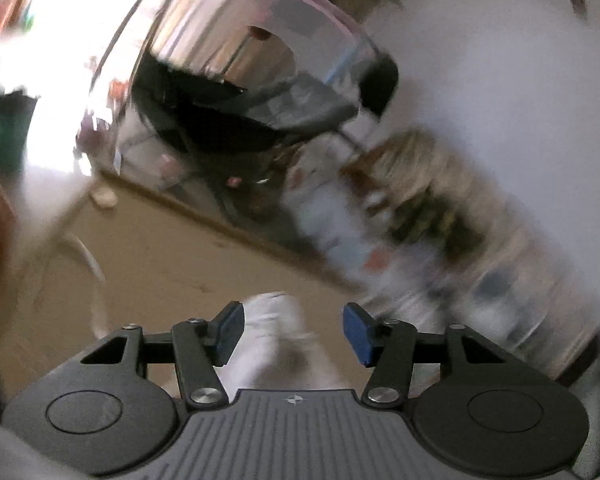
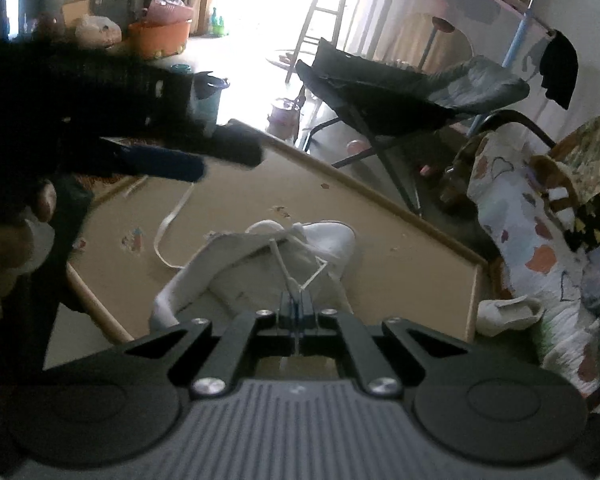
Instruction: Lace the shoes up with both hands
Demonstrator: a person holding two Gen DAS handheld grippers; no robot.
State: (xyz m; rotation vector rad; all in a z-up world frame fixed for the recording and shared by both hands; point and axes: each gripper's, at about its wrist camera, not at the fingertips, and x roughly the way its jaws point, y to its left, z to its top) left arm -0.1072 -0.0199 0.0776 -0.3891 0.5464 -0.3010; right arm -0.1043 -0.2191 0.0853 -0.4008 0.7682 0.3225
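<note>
A white shoe (image 2: pixel 256 264) lies on the tan table (image 2: pixel 400 240), toe pointing away. My right gripper (image 2: pixel 296 300) is shut on the white lace (image 2: pixel 284 268), which runs taut from the shoe's eyelets to the fingertips. Another stretch of the lace (image 2: pixel 168 224) trails loose across the table to the left. In the right wrist view my left gripper (image 2: pixel 224 160) hovers above the table's left part, its fingers apart. The left wrist view is blurred; there the left gripper (image 1: pixel 294 330) is open above the white shoe (image 1: pixel 276 340), with nothing held.
A second white shoe (image 2: pixel 508 312) lies off the table's right edge. A folding chair (image 2: pixel 400 92) stands beyond the far edge, and a patterned cloth pile (image 2: pixel 540 240) sits on the right. An orange tub (image 2: pixel 160 38) and a stool (image 2: pixel 328 12) stand further back.
</note>
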